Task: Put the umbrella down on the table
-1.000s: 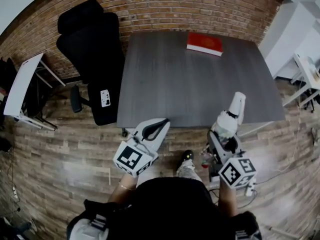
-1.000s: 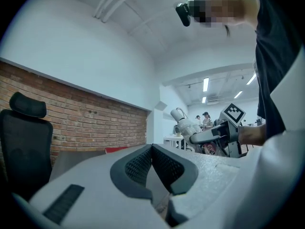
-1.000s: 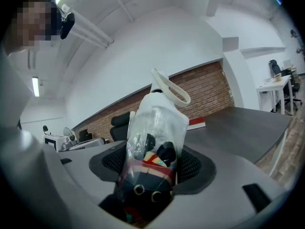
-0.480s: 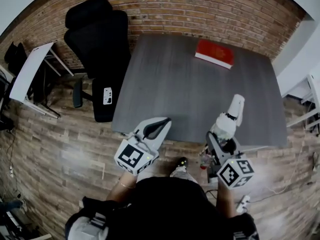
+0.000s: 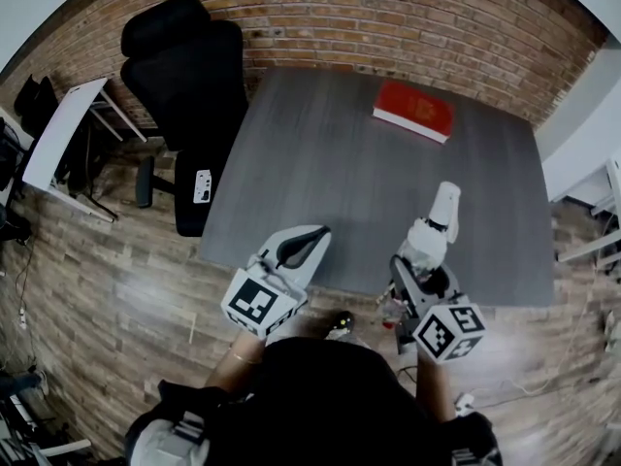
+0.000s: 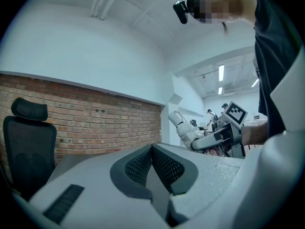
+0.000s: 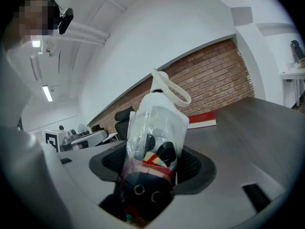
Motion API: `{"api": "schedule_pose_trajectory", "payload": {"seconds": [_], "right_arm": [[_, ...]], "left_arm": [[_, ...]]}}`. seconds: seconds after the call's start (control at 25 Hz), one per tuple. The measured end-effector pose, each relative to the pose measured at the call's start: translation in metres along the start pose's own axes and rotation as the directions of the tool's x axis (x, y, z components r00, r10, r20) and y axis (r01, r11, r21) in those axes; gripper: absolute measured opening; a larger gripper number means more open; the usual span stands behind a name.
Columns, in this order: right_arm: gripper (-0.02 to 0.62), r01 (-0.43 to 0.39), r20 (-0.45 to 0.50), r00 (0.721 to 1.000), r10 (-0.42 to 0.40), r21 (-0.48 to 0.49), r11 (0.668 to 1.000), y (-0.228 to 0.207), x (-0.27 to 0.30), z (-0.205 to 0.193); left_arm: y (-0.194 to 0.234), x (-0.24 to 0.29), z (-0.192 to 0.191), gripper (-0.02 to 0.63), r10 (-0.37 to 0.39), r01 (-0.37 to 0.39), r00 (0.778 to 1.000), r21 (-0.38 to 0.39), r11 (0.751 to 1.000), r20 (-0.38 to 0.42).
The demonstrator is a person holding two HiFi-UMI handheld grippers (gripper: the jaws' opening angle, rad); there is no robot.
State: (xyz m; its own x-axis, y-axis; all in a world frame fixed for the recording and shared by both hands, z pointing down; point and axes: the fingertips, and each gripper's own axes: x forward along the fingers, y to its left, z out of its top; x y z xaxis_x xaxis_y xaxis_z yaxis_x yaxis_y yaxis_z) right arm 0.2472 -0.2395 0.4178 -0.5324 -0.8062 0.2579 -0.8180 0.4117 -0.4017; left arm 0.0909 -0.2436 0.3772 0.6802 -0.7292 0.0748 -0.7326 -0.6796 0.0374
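Note:
The umbrella (image 5: 436, 223) is folded, wrapped in a clear plastic sleeve, with a white handle and loop at its far end. My right gripper (image 5: 419, 265) is shut on its colourful lower part, and it sticks forward over the near edge of the dark grey table (image 5: 330, 178). In the right gripper view the umbrella (image 7: 153, 132) fills the gap between the jaws, tilted up. The left gripper view shows it from the side (image 6: 185, 128). My left gripper (image 5: 303, 245) hangs over the table's near left edge, its jaws shut on nothing (image 6: 152, 149).
A red book (image 5: 414, 111) lies at the table's far right, also visible as a red book (image 7: 202, 119) ahead of the right gripper. A black office chair (image 5: 184, 76) stands left of the table by the brick wall. A white desk (image 5: 56, 149) is further left.
Both grippers have moved forward from over the floor to over the table's near edge. The umbrella's handle end now reaches further in over the tabletop.

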Motion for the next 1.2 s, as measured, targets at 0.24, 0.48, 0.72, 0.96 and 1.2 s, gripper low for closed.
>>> {"api": "schedule_pose_trajectory", "payload": {"seconds": [0.24,0.48,0.72,0.96,1.2], "right_arm": [[0.284,-0.029,-0.029,0.999,0.030,0.014,0.999,-0.025,0.014,-0.001],[0.284,-0.021,-0.065,0.998,0.023,0.022,1.000,-0.043,0.034,-0.004],[0.284,0.007,-0.098,0.995,-0.005,0.027,1.000,-0.055,0.062,-0.007],[0.284,0.052,-0.133,0.990,-0.048,0.031,0.998,-0.068,0.093,-0.007],[0.284,0.095,-0.176,0.981,-0.087,0.039,0.995,-0.078,0.124,-0.015]], "left_arm": [[0.000,0.024,-0.002,0.002,0.025,-0.025,0.999,0.014,1.000,-0.024],[0.008,0.039,-0.008,0.002,0.025,-0.024,0.998,0.012,1.000,-0.056],[0.033,0.059,-0.020,0.002,0.006,-0.007,0.998,-0.014,1.000,-0.067],[0.058,0.091,-0.024,0.002,-0.057,0.056,0.995,-0.018,0.998,-0.081],[0.088,0.107,-0.037,0.002,-0.081,0.076,0.991,-0.049,0.996,-0.108]]}}
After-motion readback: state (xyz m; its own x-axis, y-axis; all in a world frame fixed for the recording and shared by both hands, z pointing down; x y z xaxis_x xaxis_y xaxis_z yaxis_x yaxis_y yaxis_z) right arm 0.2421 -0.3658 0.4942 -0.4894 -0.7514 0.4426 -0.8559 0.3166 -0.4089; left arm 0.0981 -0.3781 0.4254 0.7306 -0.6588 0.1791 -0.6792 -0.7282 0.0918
